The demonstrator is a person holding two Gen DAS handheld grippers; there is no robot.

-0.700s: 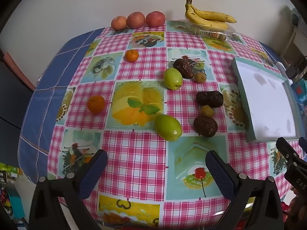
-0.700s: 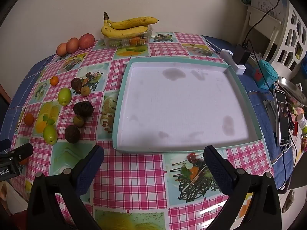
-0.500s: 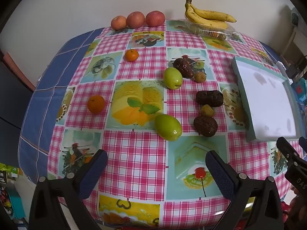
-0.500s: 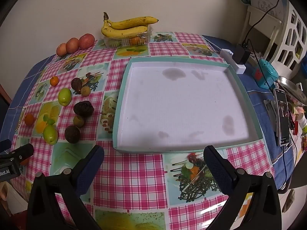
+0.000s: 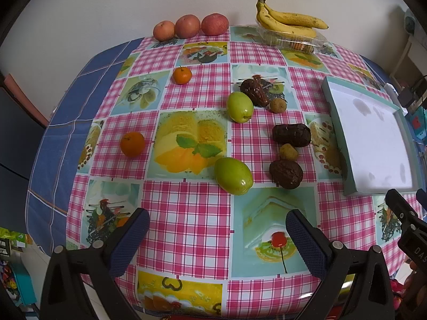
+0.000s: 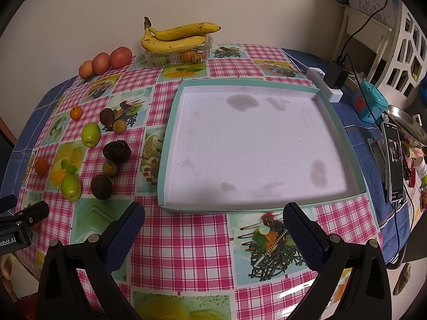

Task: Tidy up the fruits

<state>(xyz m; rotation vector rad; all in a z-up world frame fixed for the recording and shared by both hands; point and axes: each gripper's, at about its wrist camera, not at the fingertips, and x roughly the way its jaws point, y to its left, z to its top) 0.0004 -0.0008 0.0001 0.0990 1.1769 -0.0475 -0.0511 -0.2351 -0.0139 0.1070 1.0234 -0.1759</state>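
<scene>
Loose fruit lies on the checked tablecloth: two green fruits (image 5: pixel 233 175) (image 5: pixel 239 106), two oranges (image 5: pixel 132 144) (image 5: pixel 182 75), dark wrinkled fruits (image 5: pixel 285 174) (image 5: pixel 291 135) and small brown ones (image 5: pixel 288 152). A shallow teal-rimmed tray (image 6: pixel 170 122) with a white floor stands to their right, with nothing in it. My left gripper (image 5: pixel 217 236) hovers open near the front edge, short of the nearer green fruit. Just in front of the tray, my right gripper (image 6: pixel 213 228) is open too and holds nothing.
Three reddish apples (image 5: pixel 187 26) line the back wall. Bananas (image 5: pixel 289 20) rest on a clear plastic box (image 5: pixel 296 41) at the back. Right of the tray are a charger (image 6: pixel 335 76), a phone (image 6: pixel 393 157) and a teal gadget (image 6: pixel 369 104).
In the left wrist view the scene has slid slightly, so the tray sits a little farther right. Both grippers stay open and no fruit has moved.
</scene>
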